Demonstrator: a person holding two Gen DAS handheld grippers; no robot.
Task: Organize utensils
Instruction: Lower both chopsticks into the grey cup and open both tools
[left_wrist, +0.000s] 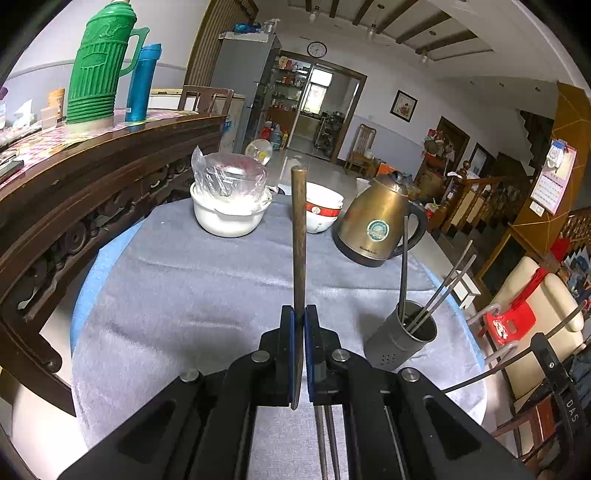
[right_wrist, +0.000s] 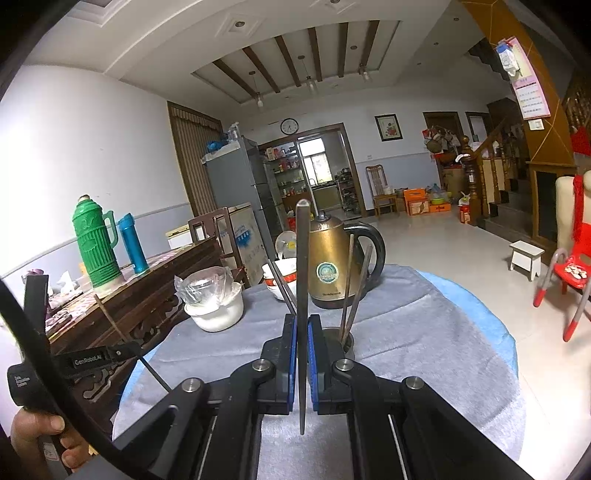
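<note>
My left gripper (left_wrist: 298, 314) is shut on a brown wooden chopstick (left_wrist: 298, 229) that stands upright above the grey cloth. A grey metal utensil holder (left_wrist: 402, 338) with several metal chopsticks (left_wrist: 436, 295) stands to its right. My right gripper (right_wrist: 302, 321) is shut on a grey metal chopstick (right_wrist: 302, 277), held upright just left of the holder (right_wrist: 347, 341), which is mostly hidden behind the fingers. The left gripper (right_wrist: 122, 352) shows at the left of the right wrist view. Two more chopsticks (left_wrist: 327, 443) lie on the cloth under my left gripper.
A brass kettle (left_wrist: 376, 218) stands behind the holder. Stacked red-and-white bowls (left_wrist: 323, 208) and a white pot with a plastic-wrapped bowl (left_wrist: 229, 206) stand at the back of the round table (left_wrist: 184, 277). A dark wooden sideboard (left_wrist: 92, 177) with a green thermos (left_wrist: 99, 66) is left.
</note>
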